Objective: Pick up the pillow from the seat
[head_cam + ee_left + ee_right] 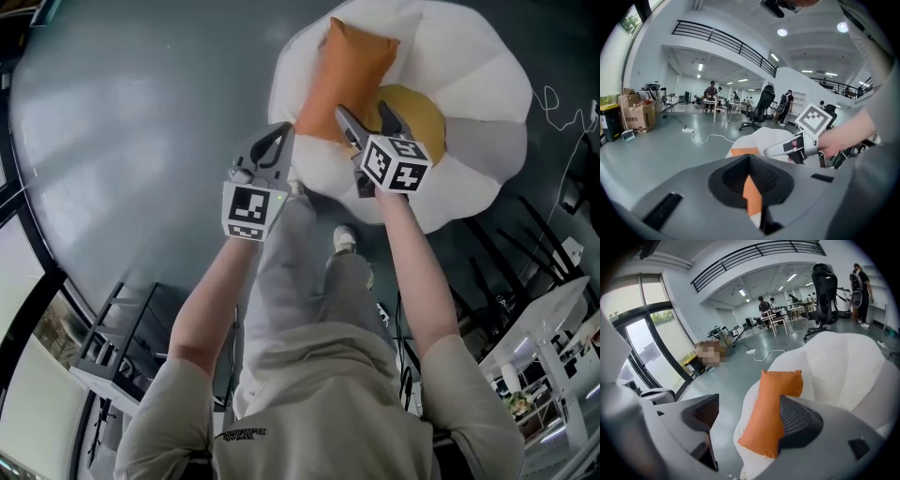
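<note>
An orange pillow (345,80) lies on a white, petal-shaped seat (469,56) with a yellow centre (422,112). My right gripper (367,117) stands open at the pillow's near end. In the right gripper view the pillow (771,413) lies between the jaws of the right gripper (749,401) and against the right pad, with room on the left. My left gripper (284,131) hangs by the pillow's near left corner, fingertips together. In the left gripper view a sliver of orange shows through the slit behind the tips of the left gripper (750,161). Whether they pinch fabric I cannot tell.
The seat stands on a grey floor. The person's leg and shoe (345,239) are just in front of it. White tables and chair frames (553,319) stand at the right. A black office chair (825,282), a floor cable (708,138), cardboard boxes (635,115) and people are farther off.
</note>
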`<control>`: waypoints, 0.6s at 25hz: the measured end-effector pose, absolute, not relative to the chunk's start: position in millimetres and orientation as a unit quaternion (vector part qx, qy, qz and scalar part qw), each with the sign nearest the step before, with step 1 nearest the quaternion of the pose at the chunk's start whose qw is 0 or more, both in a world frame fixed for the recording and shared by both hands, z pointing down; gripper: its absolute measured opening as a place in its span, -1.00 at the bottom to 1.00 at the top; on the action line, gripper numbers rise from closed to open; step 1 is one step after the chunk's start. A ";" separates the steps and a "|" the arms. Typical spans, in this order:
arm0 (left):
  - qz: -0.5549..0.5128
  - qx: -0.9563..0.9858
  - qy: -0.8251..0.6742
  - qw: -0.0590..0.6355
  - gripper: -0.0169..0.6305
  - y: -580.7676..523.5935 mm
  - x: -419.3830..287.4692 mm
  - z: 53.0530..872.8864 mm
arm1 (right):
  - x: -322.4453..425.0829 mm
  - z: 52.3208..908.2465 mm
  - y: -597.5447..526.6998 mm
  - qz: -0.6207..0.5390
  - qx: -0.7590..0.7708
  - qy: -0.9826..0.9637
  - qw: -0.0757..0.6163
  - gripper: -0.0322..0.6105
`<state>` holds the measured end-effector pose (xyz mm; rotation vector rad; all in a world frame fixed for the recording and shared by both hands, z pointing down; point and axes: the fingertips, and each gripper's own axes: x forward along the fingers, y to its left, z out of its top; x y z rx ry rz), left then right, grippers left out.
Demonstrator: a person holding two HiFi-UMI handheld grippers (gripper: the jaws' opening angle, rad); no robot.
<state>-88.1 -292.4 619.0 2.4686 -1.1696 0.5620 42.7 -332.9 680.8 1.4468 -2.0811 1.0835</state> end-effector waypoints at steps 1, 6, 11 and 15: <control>0.198 0.873 -0.412 0.170 -0.92 -295.6 -87.9 627.6 | 41.8 690.1 -336.4 0.391 0.516 -0.739 0.189 0.33; 0.212 0.877 -0.398 0.166 -0.92 -301.4 -83.1 669.8 | 36.8 742.8 -346.5 0.400 0.518 -0.729 0.204 0.39; 0.218 0.877 -0.391 0.176 -0.92 -302.7 -81.4 702.3 | 45.2 800.9 -347.6 0.402 0.533 -0.703 0.245 0.46; 0.220 0.870 -0.397 0.193 -0.92 -299.6 -84.6 724.5 | 53.0 836.3 -343.9 0.407 0.544 -0.678 0.279 0.59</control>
